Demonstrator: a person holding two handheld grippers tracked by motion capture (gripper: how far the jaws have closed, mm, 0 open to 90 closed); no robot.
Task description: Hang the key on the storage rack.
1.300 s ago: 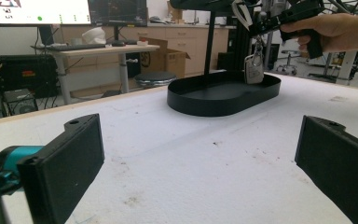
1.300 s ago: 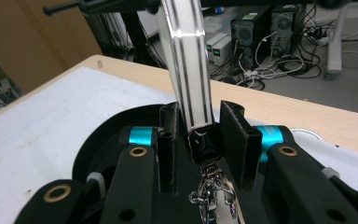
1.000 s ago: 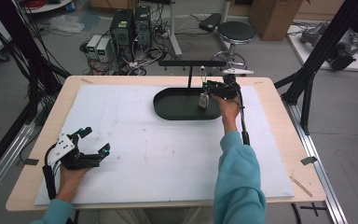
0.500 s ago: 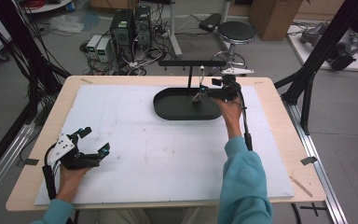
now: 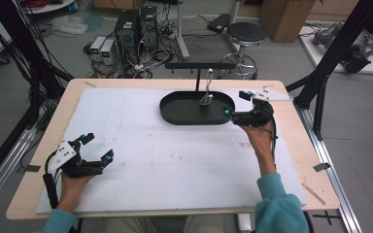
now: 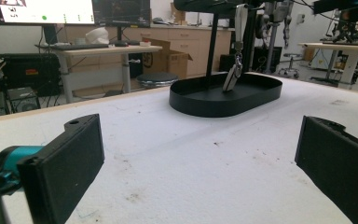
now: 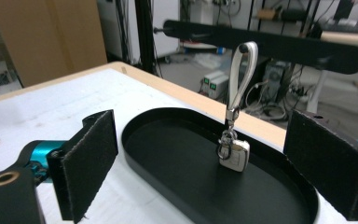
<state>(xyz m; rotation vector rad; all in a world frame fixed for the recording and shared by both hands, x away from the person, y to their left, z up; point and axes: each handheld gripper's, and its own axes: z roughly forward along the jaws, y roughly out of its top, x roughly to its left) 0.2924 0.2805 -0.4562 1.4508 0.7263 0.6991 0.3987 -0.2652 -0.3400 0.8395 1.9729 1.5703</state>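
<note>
The table (image 5: 141, 160) takes up the middle of the high view, covered by a white sheet. At its upper centre stands a black oval tray (image 5: 175, 112) with a post and a crossbar (image 5: 194, 65) above it. From a peg on that bar hangs a key fob (image 7: 233, 155) on a pale strap loop (image 7: 240, 77); the fob dangles just above or lightly against the tray floor, and which of the two I cannot tell.

At centre right of the high view the right claw (image 5: 237, 104) sits beside the tray's right end, clear of the fob. Its jaws have just been opening and stand wide apart with nothing between them. At lower left the left claw (image 5: 97, 147) rests on the sheet, well apart from the tray, jaws also spread and empty.

Judging by this, the hanging looks done: the loop is on the peg and let go. What seems left is drawing the right hand (image 5: 257, 133) away.
</note>
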